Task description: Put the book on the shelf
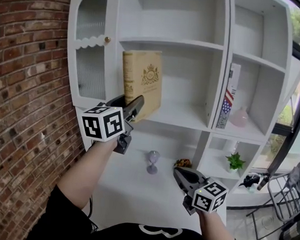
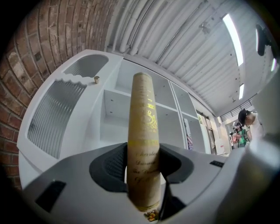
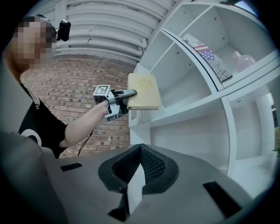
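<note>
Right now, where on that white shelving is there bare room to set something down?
The middle shelf is bare between the tan book, gripped by the left tool, and the upright divider. The shelf above looks bare too. Crowded: the right bay, with a flag-covered book and pink vase.

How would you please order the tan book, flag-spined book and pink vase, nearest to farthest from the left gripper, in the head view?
1. Tan book: held in the left gripper.
2. Flag-spined book: right compartment.
3. Pink vase: just right of it.
</note>
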Motion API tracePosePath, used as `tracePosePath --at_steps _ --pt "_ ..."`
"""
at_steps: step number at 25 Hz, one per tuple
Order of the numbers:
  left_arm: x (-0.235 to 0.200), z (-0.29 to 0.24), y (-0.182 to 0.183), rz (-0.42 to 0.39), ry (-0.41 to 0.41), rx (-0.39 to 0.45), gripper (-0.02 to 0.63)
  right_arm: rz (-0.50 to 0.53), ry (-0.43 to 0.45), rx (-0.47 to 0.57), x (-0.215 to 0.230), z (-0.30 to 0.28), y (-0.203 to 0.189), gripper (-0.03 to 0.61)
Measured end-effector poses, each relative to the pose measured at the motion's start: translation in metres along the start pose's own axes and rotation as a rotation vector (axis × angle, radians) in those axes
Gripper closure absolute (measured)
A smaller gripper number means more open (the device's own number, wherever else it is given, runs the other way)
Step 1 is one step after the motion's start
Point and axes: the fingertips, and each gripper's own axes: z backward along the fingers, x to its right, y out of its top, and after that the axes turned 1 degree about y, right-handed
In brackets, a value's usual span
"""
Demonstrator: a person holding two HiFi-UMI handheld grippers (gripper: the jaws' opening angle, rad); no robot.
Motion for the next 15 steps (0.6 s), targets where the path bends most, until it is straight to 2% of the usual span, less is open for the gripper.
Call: tracePosePath --at_steps 4,15 --pt "-0.008 -0.024 -0.002 -0.044 0.032 -0.014 0.427 -0.011 -0.020 0.003 0.013 0.004 -0.001 0.568" --pt "-0.029 -0.087 -0.026 -0.059 0.112 -0.064 0.428 -0.028 -0.058 0.005 0.039 0.012 -0.002 0.568"
